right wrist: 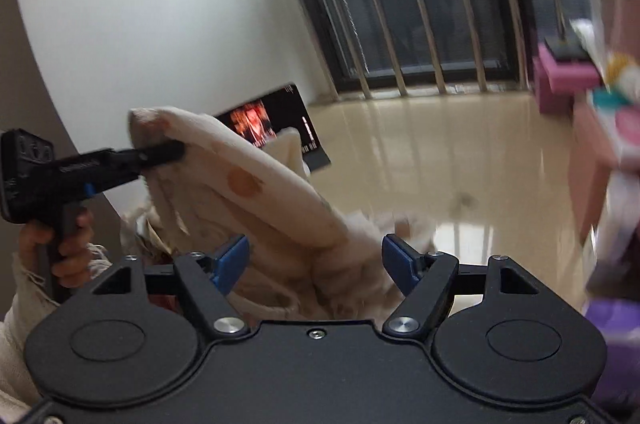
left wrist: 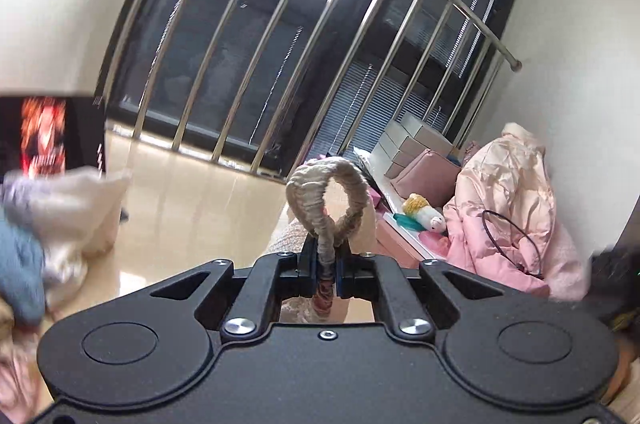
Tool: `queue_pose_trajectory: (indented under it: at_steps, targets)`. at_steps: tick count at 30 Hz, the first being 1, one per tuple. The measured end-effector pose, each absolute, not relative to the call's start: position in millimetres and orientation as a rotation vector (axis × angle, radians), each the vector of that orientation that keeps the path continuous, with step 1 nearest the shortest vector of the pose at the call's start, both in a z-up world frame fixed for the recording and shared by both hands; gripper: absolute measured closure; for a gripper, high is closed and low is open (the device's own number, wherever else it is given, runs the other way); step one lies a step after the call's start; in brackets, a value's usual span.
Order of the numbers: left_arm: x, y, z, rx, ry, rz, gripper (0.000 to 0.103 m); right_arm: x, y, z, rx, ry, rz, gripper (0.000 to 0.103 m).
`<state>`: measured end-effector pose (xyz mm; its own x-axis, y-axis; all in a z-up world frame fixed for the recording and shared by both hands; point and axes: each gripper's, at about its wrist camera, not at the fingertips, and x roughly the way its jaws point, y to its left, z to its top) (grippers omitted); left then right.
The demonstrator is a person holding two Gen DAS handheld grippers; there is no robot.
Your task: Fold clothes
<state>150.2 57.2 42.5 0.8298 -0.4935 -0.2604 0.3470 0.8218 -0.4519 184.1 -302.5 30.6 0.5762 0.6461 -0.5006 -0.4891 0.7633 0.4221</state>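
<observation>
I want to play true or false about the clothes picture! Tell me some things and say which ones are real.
1. The left tool is pinching a gathered band of cream cloth. True.
2. The right tool is clamped tight on the cloth. False: its blue pads stand wide apart, with the cream dotted garment lying loose between them.
3. The garment has an orange dot on it. True.
4. The window has a curtain drawn across it. False: metal bars cross it.
5. A pink jacket lies by the wall. True.
</observation>
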Motion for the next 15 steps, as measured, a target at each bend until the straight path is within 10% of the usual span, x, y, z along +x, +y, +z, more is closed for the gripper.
queue_pose_trajectory:
  at_steps: [7, 15]
  targets:
    - [109.4, 73.5, 2.0, -0.513, 0.413, -0.399, 0.095, 183.7, -268.5, -70.2, 0.536, 0.969, 0.748, 0.064]
    - [93.4, 76.9, -2.8, -0.526, 0.392, -0.413, 0.095, 165.1, -196.8, -59.8, 0.208, 0.923, 0.704, 0.066]
